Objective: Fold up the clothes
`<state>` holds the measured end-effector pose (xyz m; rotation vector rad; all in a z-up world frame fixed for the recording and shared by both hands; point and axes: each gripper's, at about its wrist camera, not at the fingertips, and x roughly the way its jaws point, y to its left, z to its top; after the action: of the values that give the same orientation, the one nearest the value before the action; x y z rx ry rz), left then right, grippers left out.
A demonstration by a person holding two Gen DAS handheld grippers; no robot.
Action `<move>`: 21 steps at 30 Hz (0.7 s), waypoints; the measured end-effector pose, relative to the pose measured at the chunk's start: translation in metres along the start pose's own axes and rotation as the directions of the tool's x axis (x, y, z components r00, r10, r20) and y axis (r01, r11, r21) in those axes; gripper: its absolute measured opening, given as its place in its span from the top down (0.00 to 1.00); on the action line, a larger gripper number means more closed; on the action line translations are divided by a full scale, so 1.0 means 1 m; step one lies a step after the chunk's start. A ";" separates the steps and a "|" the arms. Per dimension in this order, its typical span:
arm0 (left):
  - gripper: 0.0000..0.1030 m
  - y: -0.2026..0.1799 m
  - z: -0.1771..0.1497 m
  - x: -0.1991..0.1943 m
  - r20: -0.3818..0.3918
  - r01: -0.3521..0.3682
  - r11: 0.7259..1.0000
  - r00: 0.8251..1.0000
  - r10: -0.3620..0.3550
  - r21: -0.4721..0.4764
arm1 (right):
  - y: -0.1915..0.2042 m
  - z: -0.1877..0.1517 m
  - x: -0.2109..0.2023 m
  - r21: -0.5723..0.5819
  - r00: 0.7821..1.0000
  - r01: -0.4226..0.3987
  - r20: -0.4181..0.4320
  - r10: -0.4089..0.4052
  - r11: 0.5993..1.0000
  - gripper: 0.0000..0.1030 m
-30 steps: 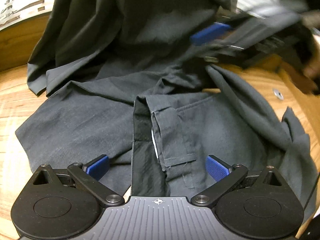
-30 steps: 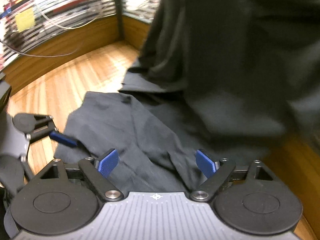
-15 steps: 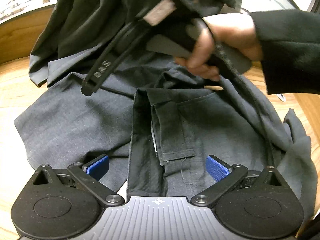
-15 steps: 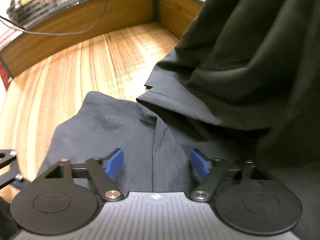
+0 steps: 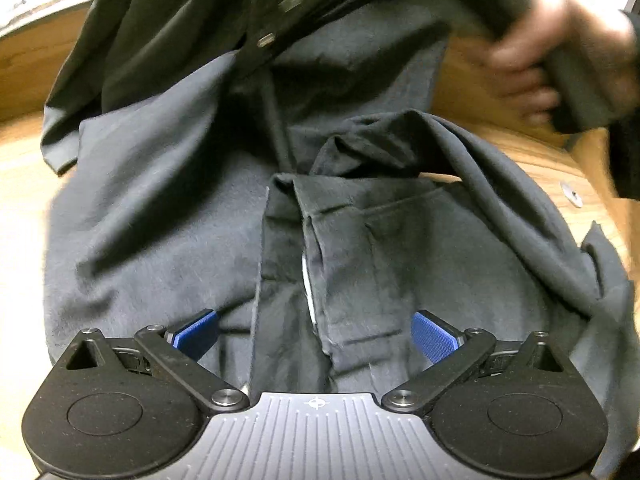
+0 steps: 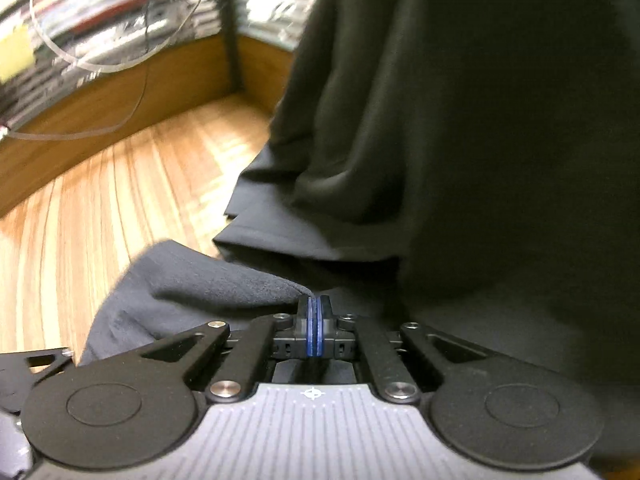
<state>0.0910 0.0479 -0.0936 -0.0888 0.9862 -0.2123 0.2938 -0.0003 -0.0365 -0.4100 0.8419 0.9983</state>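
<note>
- My right gripper had its jaws wide a second ago; now the blue pads meet, pinching a fold of the dark garment.
- That fold now rises off the counter.
- From the left wrist, my right hand has swung to the right.

office or lab, wooden desk, loose cables, cluttered shelves

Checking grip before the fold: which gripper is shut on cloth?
The right gripper: its pads pinch a fold of the grey garment. The left gripper stands open over it.
</note>
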 end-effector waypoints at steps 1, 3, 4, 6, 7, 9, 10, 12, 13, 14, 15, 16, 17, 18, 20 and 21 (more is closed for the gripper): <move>0.01 0.000 0.003 0.002 0.006 -0.013 1.000 1.000 0.013 0.010 | -0.005 -0.003 -0.012 0.021 1.000 0.002 0.009 -0.002 1.000 0.98; 0.01 0.003 0.010 0.006 0.025 -0.016 1.000 1.000 0.016 0.007 | -0.014 -0.008 -0.034 0.064 1.000 0.007 0.028 -0.009 0.998 0.98; 0.01 0.005 0.014 0.008 0.032 -0.004 1.000 0.999 0.004 0.001 | -0.019 -0.011 -0.045 0.087 0.999 0.018 0.037 -0.021 0.996 0.98; 0.01 0.010 0.022 0.012 0.046 0.028 0.999 0.999 -0.027 -0.016 | -0.027 -0.018 -0.065 0.132 0.997 0.045 0.055 -0.053 0.990 0.98; 0.05 0.011 0.026 0.015 0.045 0.039 0.999 0.998 -0.038 -0.032 | -0.031 -0.022 -0.074 0.151 0.995 0.063 0.062 -0.073 0.987 0.98; 0.13 0.012 0.033 0.020 0.042 0.058 0.996 0.998 -0.055 -0.065 | -0.040 -0.029 -0.092 0.190 0.990 0.099 0.077 -0.115 0.977 0.98; 0.16 0.012 0.036 0.022 0.042 0.067 0.994 0.997 -0.063 -0.081 | -0.044 -0.033 -0.100 0.206 0.987 0.119 0.082 -0.138 0.971 0.98; 0.29 0.013 0.042 0.026 0.042 0.084 0.990 0.996 -0.079 -0.113 | -0.051 -0.040 -0.115 0.243 0.978 0.158 0.092 -0.185 0.957 0.98; 0.48 0.013 0.044 0.029 0.040 0.092 0.988 0.995 -0.088 -0.128 | -0.055 -0.044 -0.123 0.264 0.973 0.177 0.096 -0.209 0.948 0.98; 0.56 0.011 0.044 0.031 0.016 0.096 0.986 0.995 -0.095 -0.133 | -0.059 -0.048 -0.130 0.285 0.967 0.196 0.100 -0.232 0.938 0.98; 0.58 0.009 0.044 0.031 0.004 0.088 0.987 0.996 -0.089 -0.135 | -0.063 -0.051 -0.137 0.308 0.960 0.218 0.105 -0.260 0.926 0.98; 0.65 0.008 0.043 0.031 -0.005 0.083 0.987 0.996 -0.085 -0.135 | -0.067 -0.055 -0.147 0.331 0.951 0.239 0.113 -0.289 0.913 0.98; 0.77 0.006 0.041 0.028 0.001 0.095 0.988 0.995 -0.095 -0.125 | -0.071 -0.060 -0.157 0.355 0.940 0.259 0.120 -0.318 0.898 0.98; 0.83 0.006 0.039 0.024 0.012 0.097 0.989 0.995 -0.097 -0.110 | -0.075 -0.064 -0.167 0.378 0.929 0.278 0.126 -0.347 0.883 0.98; 0.87 0.005 0.035 0.015 0.033 0.095 0.992 0.995 -0.092 -0.089 | -0.083 -0.073 -0.185 0.413 0.906 0.319 0.130 -0.402 0.853 0.98; 0.88 0.005 0.033 0.009 0.044 0.091 0.992 0.995 -0.087 -0.082 | -0.087 -0.080 -0.196 0.426 0.894 0.344 0.125 -0.431 0.837 0.98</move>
<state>0.1242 0.0496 -0.0840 -0.2138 0.9514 -0.2496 0.2817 -0.2071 0.0600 -0.1114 0.7006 0.4619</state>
